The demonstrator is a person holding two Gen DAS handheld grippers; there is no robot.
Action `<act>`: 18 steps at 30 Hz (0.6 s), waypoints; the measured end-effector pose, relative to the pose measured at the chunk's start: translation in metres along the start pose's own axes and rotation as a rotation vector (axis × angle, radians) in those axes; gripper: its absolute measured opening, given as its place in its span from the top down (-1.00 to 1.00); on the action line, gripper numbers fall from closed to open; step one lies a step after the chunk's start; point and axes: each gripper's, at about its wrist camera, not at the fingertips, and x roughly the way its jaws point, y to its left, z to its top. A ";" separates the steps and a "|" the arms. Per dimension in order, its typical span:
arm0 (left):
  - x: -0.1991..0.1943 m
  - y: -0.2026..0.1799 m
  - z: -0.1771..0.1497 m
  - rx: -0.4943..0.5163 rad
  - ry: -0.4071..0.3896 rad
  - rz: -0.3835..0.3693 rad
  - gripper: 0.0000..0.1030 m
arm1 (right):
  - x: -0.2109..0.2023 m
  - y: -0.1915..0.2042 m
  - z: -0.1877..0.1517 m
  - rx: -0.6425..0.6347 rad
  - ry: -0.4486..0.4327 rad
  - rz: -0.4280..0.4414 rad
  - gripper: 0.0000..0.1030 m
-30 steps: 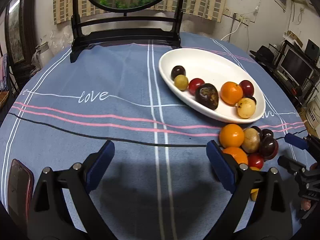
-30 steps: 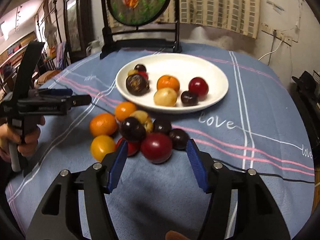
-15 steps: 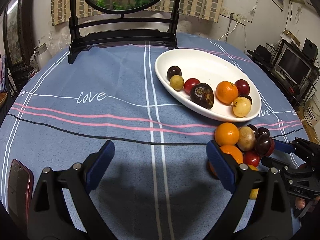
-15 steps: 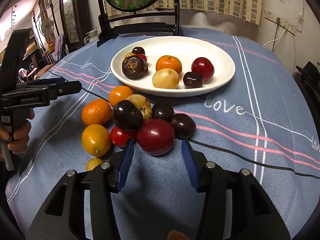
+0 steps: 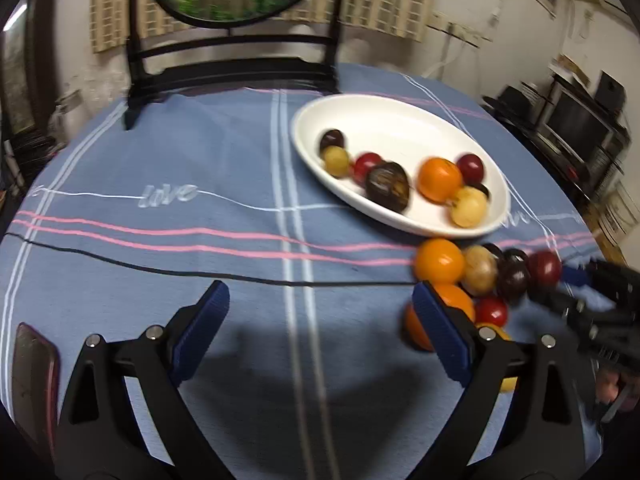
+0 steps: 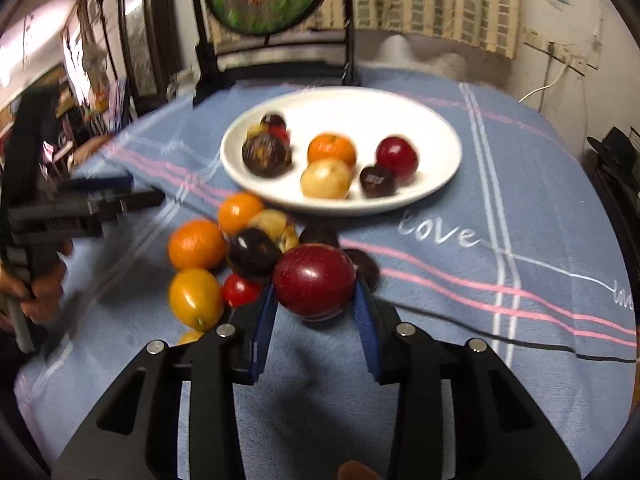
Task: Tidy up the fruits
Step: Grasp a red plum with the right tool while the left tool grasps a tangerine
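A white oval plate (image 6: pixel 436 120) (image 5: pixel 392 116) holds several fruits: an orange, red and dark plums, a yellow fruit, a dark wrinkled one. In front of it a pile of loose fruit (image 6: pixel 240 248) (image 5: pixel 472 276) lies on the blue cloth. My right gripper (image 6: pixel 314 300) is shut on a big red plum (image 6: pixel 314 282) (image 5: pixel 544 267) at the pile's near edge, slightly raised. My left gripper (image 5: pixel 320 320) is open and empty over the cloth; its right finger (image 5: pixel 440 332) stands just in front of an orange (image 5: pixel 456 300).
A round painted screen on a black stand (image 5: pixel 236 60) rises at the table's far side. A dark red phone (image 5: pixel 34 384) lies at the left near edge. A "love" print and stripes cross the cloth. Furniture and a monitor (image 5: pixel 580 128) stand beyond the right edge.
My right gripper has moved forward to the pile and closed its fingers on the big red plum. My left gripper has stayed open and nearly still.
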 end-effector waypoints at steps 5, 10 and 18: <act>0.007 -0.016 -0.004 0.020 0.063 -0.127 -0.75 | 0.000 -0.006 -0.002 0.041 0.013 0.007 0.25; 0.015 -0.023 -0.003 -0.033 0.114 -0.206 -0.63 | -0.002 -0.003 -0.002 0.033 0.009 0.018 0.25; 0.033 -0.039 -0.004 -0.073 0.186 -0.245 -0.13 | -0.005 -0.003 -0.002 0.036 0.006 0.019 0.25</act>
